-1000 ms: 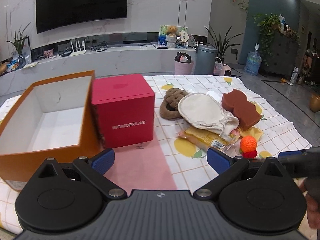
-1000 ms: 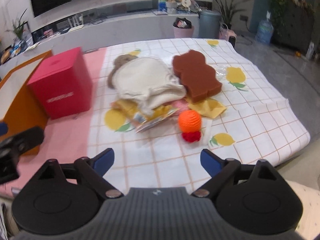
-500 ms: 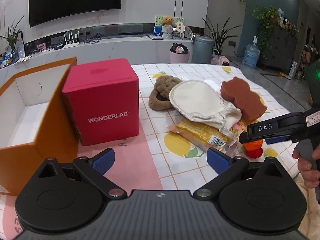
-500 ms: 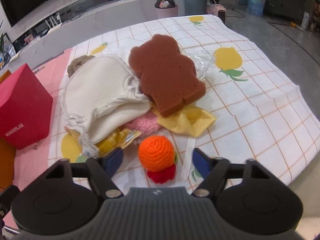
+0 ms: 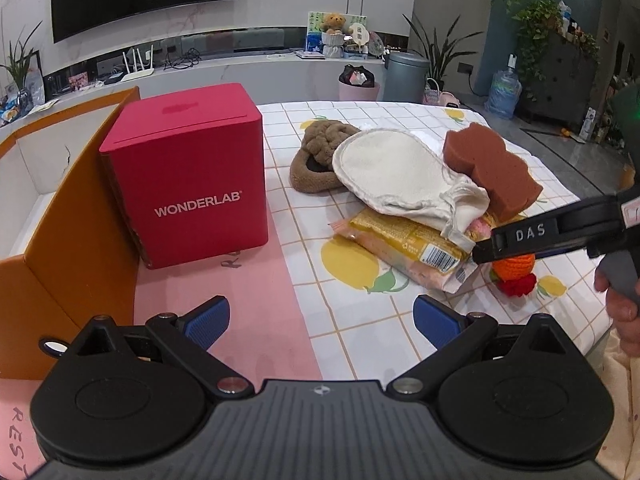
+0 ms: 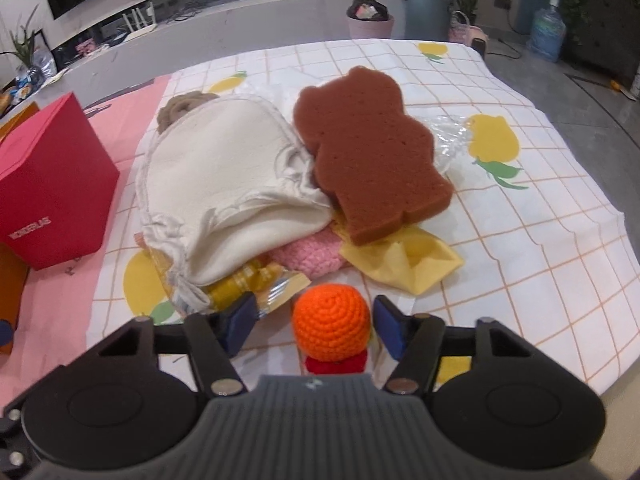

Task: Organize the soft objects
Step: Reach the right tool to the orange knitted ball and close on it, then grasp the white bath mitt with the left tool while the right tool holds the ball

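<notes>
A pile of soft things lies on the checked cloth: a brown bear-shaped sponge [image 6: 368, 152], a cream cloth mitt [image 6: 228, 184], a brown plush piece [image 5: 320, 156], a pink knit piece [image 6: 308, 258], a yellow cloth [image 6: 416, 264] and a yellow packet [image 5: 404, 240]. An orange crochet ball on a red base [image 6: 330, 328] stands in front. My right gripper [image 6: 316, 320] is open, its jaws either side of the ball, not touching. It shows in the left wrist view [image 5: 516, 240] too. My left gripper [image 5: 320, 316] is open and empty over the pink mat.
A red WONDERLAB box [image 5: 192, 176] stands left of the pile. An open orange box [image 5: 80, 208] is at the far left. The table's right edge [image 6: 600, 272] drops to the floor. A counter and a TV are behind.
My right gripper has moved forward and down so the orange ball now sits between its jaws. My left gripper has shifted right; the orange box slid toward the left edge.
</notes>
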Tool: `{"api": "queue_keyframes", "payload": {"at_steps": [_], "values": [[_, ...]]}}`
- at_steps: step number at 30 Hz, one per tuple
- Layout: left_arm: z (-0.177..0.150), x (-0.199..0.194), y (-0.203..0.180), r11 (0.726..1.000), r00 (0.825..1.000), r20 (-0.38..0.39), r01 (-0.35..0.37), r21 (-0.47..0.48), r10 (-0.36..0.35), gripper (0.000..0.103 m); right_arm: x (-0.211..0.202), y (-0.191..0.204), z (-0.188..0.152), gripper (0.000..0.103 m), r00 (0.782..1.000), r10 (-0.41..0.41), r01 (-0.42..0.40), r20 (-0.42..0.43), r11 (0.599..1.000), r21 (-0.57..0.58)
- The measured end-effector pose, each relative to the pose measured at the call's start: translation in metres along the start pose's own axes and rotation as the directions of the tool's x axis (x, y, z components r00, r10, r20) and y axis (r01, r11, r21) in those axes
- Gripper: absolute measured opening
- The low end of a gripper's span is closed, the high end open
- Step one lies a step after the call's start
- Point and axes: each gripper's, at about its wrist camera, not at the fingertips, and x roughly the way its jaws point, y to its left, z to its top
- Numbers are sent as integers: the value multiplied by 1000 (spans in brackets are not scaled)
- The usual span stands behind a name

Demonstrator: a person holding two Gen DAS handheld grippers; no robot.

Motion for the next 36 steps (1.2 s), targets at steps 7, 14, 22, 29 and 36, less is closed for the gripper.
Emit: {"api": "queue_keyframes", "payload": {"at_steps": [7,14,22,29,36], "values": [[-7,2,-1,1000,1000,-28,-1,3,1,103,-1,-8,0,40,1000,-9,9,-7,1000,-6],[-13,-7,0,1000,1000,-23,2,11,-2,103,-12,-1,-13,40,994,43,-48,-97,998,-49],[-17,-10,1,1000,999,-37,3,25,-2,103,-11,3,-19,52,990,10,-23,-139,996,-89],[-19,-11,-5,999,999,-39,-2,48,3,103,-8,14,-23,50,991,-5,-19,-137,986,-168],[-12,-10,-16,997,1000,-3,-25,67,25,103,-18,16,-20,41,995,-42,21,-88,975,-222]]}}
